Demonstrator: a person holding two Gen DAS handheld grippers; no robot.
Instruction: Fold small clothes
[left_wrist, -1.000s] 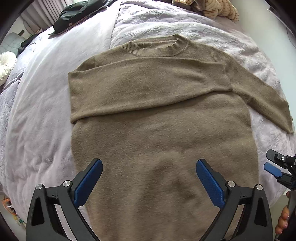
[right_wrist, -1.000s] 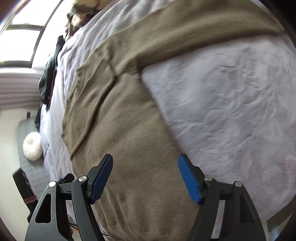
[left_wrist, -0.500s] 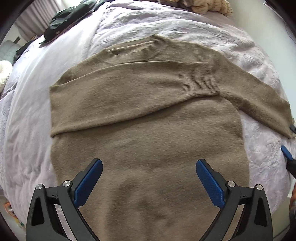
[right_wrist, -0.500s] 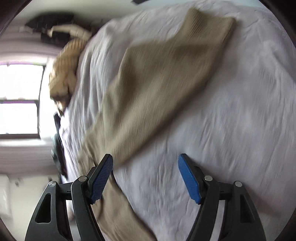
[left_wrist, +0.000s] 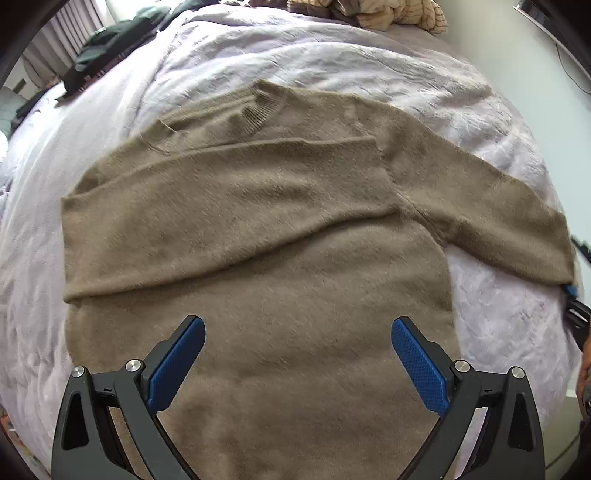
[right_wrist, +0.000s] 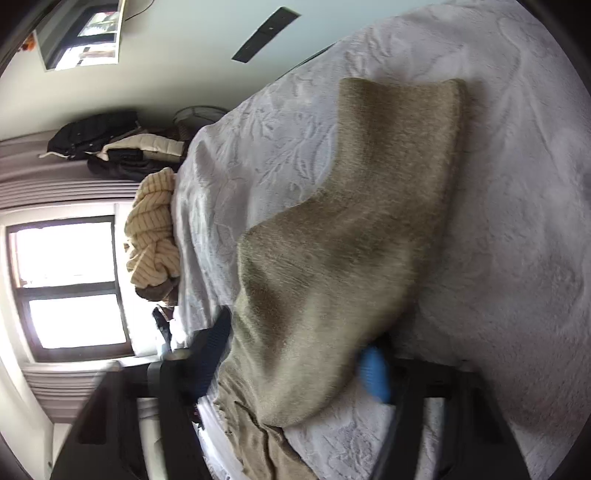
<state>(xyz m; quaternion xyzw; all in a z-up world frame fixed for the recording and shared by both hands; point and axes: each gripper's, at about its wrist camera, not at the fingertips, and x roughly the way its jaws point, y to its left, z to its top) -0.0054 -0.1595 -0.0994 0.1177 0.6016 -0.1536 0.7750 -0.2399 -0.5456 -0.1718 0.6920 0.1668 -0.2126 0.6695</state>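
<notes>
A brown sweater is spread flat on the bed, one sleeve folded across the chest, the other sleeve reaching toward the bed's right edge. The left gripper is held above the hem, jaws apart. The right gripper is set around that sleeve; whether its jaws are clamped cannot be told. Bare bedcover is seen beyond the collar.

Left claw — black frame, blue pads, silver screws.
</notes>
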